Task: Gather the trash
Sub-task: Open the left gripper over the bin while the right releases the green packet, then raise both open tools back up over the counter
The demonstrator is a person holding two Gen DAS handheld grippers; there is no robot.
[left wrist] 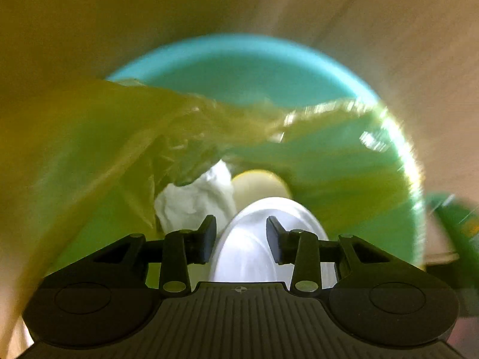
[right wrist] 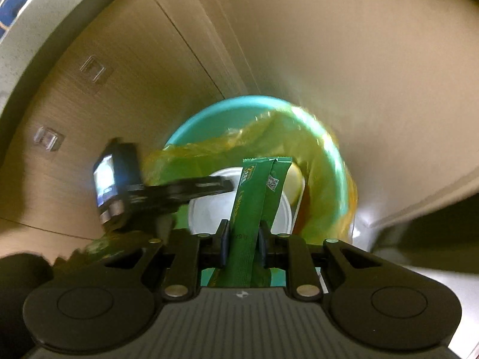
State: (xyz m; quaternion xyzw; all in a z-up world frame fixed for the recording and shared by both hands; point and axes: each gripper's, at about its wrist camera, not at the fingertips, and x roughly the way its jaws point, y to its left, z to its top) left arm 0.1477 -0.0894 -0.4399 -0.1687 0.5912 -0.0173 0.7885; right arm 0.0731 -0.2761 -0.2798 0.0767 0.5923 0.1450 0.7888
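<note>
Two green stick sachets (right wrist: pixel 254 200) stand upright side by side, pinched at their lower part above the teal bin (right wrist: pixel 326 149), whose yellow liner bag (left wrist: pixel 98 137) sags crumpled over the rim, with a white cup (left wrist: pixel 254 239) and crumpled white tissue (left wrist: pixel 191 200) lying inside.

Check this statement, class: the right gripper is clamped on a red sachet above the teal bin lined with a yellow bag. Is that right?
Not quite. The sachet is green, not red, as the right wrist view shows. The rest stands: the right gripper is clamped on it above the teal bin lined with a yellow bag.
</note>
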